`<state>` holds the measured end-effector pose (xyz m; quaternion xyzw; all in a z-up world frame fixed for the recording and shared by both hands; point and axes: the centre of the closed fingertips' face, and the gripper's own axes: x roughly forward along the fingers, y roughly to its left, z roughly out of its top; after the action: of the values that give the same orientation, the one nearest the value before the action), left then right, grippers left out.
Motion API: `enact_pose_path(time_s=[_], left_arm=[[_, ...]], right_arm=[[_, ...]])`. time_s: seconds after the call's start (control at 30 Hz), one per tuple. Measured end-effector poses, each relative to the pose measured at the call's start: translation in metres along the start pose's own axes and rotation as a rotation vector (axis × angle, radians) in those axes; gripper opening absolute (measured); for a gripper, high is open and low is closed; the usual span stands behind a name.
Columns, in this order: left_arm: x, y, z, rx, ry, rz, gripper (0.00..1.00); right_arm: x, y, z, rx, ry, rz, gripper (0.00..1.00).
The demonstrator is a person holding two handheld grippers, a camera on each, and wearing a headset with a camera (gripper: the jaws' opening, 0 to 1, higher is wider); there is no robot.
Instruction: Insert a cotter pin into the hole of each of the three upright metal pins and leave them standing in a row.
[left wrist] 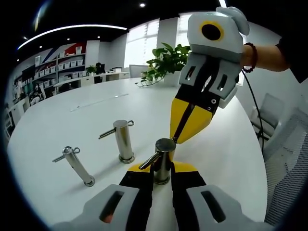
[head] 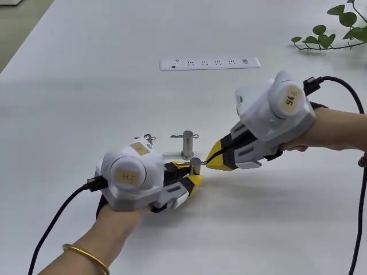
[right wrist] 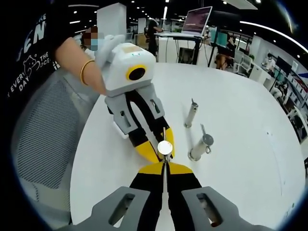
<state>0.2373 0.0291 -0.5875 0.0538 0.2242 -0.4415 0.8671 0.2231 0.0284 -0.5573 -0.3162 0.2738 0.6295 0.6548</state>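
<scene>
- As the person works at the white table point(head: 69, 86), the left gripper point(head: 195, 179) is clenched low on the near metal pin point(head: 195, 165). That holds the pin upright and stops it twisting or sliding under a sideways push.
- In the left gripper view those jaws close on the pin's base, leaving the head and its cross hole free above them.
- The right gripper point(head: 211, 160) sits just to the right, its yellow tips touching the pin's head. It is pinched tight on a cotter pin point(left wrist: 148, 162), whose thin leg pokes out of the pin's left side, so the cotter pin looks threaded through the hole.
- The right gripper view looks straight along that cotter pin. I take it the gripper is lined up with the hole so the wire goes in without bending.
- Just beyond, a second metal pin point(head: 187, 144) stands upright with its own cotter pin through the head, apart from both grippers.
- Farther left, a third metal pin point(left wrist: 77, 164) also carries a cotter pin. It looks tilted in the left gripper view, and I cannot tell whether it truly stands.
- My guess is that this is the last insertion and it is nearly seated. A gentle release should leave the pin standing in line with the others.
- A power strip point(head: 209, 63) and a plant point(head: 335, 28) sit well away on the far side.
</scene>
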Motion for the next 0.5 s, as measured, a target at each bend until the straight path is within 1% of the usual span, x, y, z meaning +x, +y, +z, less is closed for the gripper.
enact_pose_path(time_s=[0.07,0.13,0.27,0.37,0.5], left_arm=[[0.000,0.000,0.000,-0.013,0.005,-0.001,0.11],[0.000,0.000,0.000,-0.013,0.007,-0.001,0.11],[-0.001,0.000,-0.001,-0.013,0.014,0.001,0.11],[-0.004,0.000,-0.002,-0.002,0.023,0.004,0.11],[-0.011,0.001,-0.005,-0.008,0.034,0.007,0.15]], right_arm=[[0.000,0.000,0.000,0.005,-0.001,0.002,0.00],[0.000,0.000,0.000,0.009,-0.002,0.001,0.00],[0.000,0.000,0.003,0.023,-0.014,-0.001,0.06],[-0.001,-0.001,0.006,0.042,-0.025,-0.009,0.10],[0.000,-0.002,0.011,0.074,-0.040,-0.013,0.14]])
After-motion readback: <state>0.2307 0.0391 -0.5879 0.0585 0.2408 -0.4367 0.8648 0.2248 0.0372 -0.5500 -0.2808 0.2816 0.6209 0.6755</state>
